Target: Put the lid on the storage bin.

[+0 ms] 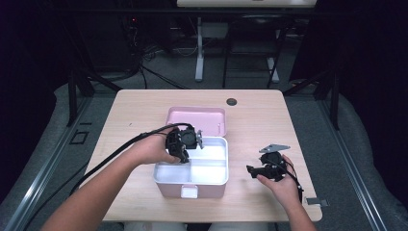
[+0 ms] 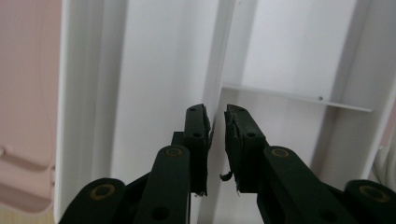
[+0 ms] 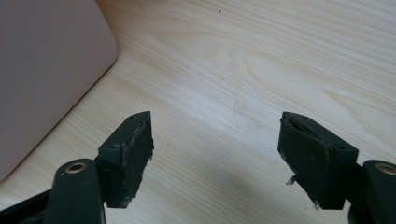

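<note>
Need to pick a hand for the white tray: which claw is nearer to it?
Left. The left claw is over the white divided tray, its jaws closed on the tray's divider wall. The right claw hovers open over the table, beside the pink box.

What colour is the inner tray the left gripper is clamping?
White inner tray, clearest in the left gripper view; left gripper pinches its divider.

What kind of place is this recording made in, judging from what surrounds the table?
Probably a lab or recording workspace, not a home. The wooden table stands between dark curtains, cables lie tangled on the floor behind it, and the white leg of another desk rises beyond. A pink lunch box is the prop.
</note>
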The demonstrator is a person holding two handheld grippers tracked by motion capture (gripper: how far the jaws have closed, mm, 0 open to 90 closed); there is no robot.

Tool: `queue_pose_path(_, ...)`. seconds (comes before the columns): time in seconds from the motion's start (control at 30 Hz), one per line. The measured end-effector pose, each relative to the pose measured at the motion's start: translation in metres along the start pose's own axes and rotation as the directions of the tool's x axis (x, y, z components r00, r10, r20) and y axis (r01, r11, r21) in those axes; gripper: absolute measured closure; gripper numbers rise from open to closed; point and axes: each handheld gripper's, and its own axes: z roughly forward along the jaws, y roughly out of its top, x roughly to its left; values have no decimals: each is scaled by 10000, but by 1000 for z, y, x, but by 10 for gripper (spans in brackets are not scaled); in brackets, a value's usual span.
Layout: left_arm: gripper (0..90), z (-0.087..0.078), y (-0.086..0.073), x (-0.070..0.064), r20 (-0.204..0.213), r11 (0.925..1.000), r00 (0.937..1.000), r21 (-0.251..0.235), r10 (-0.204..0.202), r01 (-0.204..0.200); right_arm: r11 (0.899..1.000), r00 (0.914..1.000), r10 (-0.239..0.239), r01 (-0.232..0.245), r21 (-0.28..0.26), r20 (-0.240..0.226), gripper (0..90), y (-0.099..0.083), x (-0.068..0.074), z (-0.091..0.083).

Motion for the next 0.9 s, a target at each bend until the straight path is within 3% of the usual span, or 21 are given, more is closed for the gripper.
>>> queue_pose_path(0.03, 762, 0, -3, 1, -137, 9999, 9998, 36, -167, 168, 10000, 10000, 13, -13, 26, -60, 251, 1, 1, 0)
queue_pose_path(0.2, 737, -4, -22, 3, -18, 9926, 9956, -780, -932, 928, 9999, 9999, -107, 107, -7, -129, 234, 6, 7, 0)
queue_pose_path(0.3, 725, -5, -35, 4, 10, 9829, 9912, -1288, -1324, 1314, 9999, 9993, 21, -25, -124, -369, 234, 9, 9, 0)
queue_pose_path(0.47, 712, -5, -55, 3, -1, 9650, 9832, -1915, -1826, 1792, 9990, 9991, -241, 228, -389, -348, 252, 17, 9, -1)
queue_pose_path(0.6, 699, -2, -63, 3, -145, 9589, 9808, -2134, -1945, 1870, 9983, 9989, -326, 309, -489, -348, 263, 28, 10, -5)
queue_pose_path(0.7, 690, 2, -66, 3, -40, 9476, 9772, -2450, -2125, 2050, 9965, 9984, -407, 376, -740, -403, 332, 40, 11, -9)
queue_pose_path(0.77, 698, 5, -67, 2, -24, 9459, 9782, -2552, -2078, 2004, 9951, 9986, -240, 194, -972, -465, 369, 50, 12, -13)
queue_pose_path(0.9, 740, 11, -67, 0, -13, 9509, 9808, -2452, -1949, 1886, 9912, 9982, -93, 14, -1324, -589, 422, 72, 10, -17)
